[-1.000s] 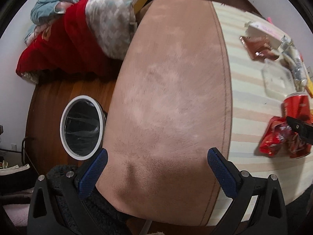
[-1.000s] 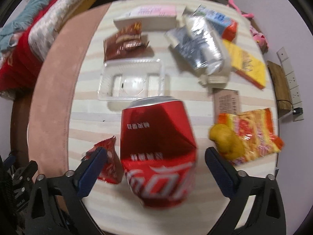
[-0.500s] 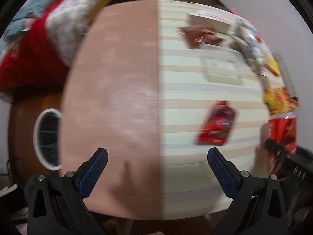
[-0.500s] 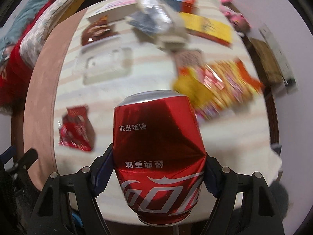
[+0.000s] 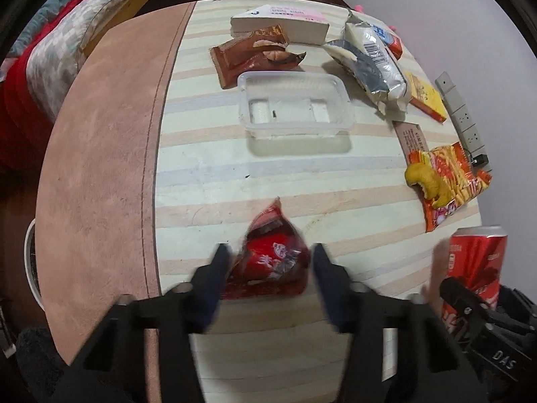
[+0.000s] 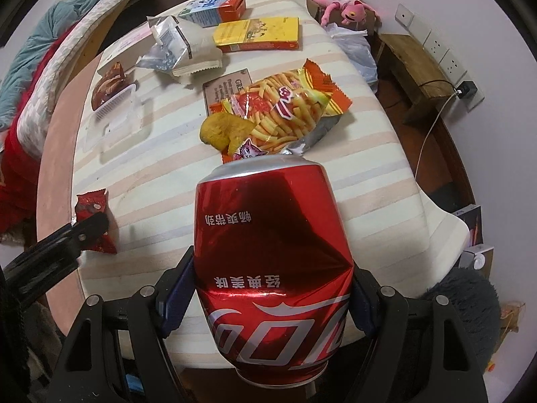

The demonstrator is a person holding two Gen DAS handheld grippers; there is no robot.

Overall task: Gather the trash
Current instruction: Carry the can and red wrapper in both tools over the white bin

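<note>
Wrapper (image 5: 272, 262) between left hand-held gripper (image 5: 268, 275) (closing)

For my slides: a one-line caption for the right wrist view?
Right gripper clamps a dented red soda can above a striped table littered with snack wrappers.

My left gripper (image 5: 270, 262) is smeared with motion blur, so I can't tell whether its blue pads touch the crumpled red foil wrapper (image 5: 272, 262). The dented red soda can (image 6: 272, 268) hides my right gripper's pad faces and the striped cloth behind it.
</note>
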